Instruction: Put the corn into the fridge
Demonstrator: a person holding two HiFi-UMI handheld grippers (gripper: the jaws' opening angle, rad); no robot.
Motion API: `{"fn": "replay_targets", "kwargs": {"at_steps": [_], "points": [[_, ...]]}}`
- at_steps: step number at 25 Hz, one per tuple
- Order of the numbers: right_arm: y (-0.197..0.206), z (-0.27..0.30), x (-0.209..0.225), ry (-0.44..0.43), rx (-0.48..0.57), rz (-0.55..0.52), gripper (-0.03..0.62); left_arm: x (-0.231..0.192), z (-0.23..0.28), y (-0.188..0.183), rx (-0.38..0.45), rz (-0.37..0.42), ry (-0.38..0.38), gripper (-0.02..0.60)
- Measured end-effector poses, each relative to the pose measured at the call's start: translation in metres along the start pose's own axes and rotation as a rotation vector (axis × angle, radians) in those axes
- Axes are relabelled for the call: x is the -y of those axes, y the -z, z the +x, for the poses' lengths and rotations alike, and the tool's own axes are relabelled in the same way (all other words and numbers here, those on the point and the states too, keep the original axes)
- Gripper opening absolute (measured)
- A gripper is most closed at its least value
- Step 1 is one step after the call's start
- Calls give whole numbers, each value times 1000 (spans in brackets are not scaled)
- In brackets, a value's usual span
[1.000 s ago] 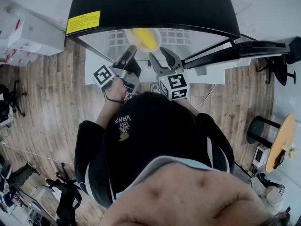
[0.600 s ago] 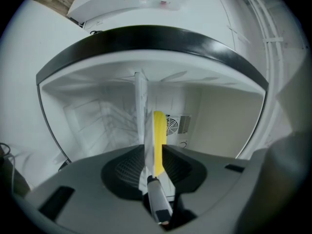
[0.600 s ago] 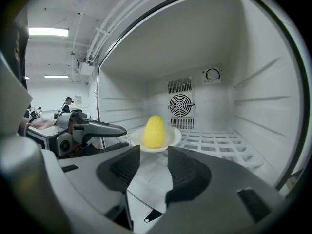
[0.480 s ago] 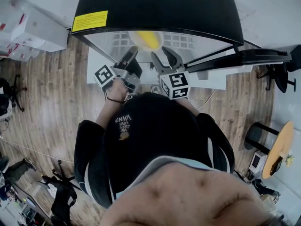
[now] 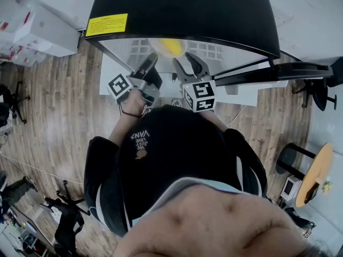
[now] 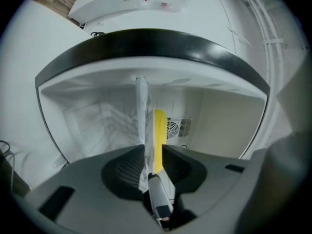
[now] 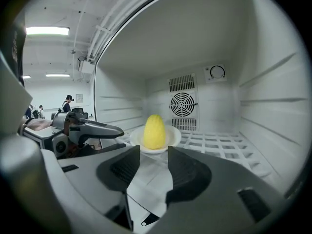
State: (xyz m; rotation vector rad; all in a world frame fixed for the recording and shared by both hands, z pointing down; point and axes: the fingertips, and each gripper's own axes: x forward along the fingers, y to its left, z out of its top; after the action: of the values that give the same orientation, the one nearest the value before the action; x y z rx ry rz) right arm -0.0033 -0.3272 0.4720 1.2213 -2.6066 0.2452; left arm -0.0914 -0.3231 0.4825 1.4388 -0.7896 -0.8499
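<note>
A yellow corn (image 5: pixel 172 47) (image 7: pixel 154 130) stands on a white plate (image 7: pixel 171 138) on the wire shelf (image 7: pixel 214 145) inside the open fridge (image 5: pixel 182 9). My left gripper (image 5: pixel 151 60) (image 7: pixel 124 136) is turned on its side at the plate's left rim. In the left gripper view the plate (image 6: pixel 142 130) shows edge-on, running down between the narrow jaws (image 6: pixel 153 152), with the corn (image 6: pixel 159 138) just behind it. The jaws look shut on that rim. My right gripper (image 5: pixel 185 59) (image 7: pixel 154 155) is open and empty, just in front of the plate.
The fridge's door (image 5: pixel 278 68) swings out to the right. A fan vent (image 7: pixel 184 103) and a dial (image 7: pixel 217 72) are on the back wall. White boxes (image 5: pixel 32 31) sit at far left, a round table (image 5: pixel 316 170) at right. People (image 7: pixel 67 104) stand far off.
The head view has shifted, so the fridge's black top now hides more of the corn. Both grippers have hardly moved.
</note>
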Motion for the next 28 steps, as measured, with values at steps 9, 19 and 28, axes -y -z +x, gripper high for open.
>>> {"fn": "replay_targets", "kwargs": {"at_steps": [9,19,28], "points": [[-2,9,1,-5,-10,-9,181,-2,1,-4,11,-10,5,91],[-3,15,1,-13,-17,-20,181,-3,1,-4,15,-14,10,91],[-3,16,0,-21,-12,-19,181,-1,-1,-4,17,-10,17,91]]}}
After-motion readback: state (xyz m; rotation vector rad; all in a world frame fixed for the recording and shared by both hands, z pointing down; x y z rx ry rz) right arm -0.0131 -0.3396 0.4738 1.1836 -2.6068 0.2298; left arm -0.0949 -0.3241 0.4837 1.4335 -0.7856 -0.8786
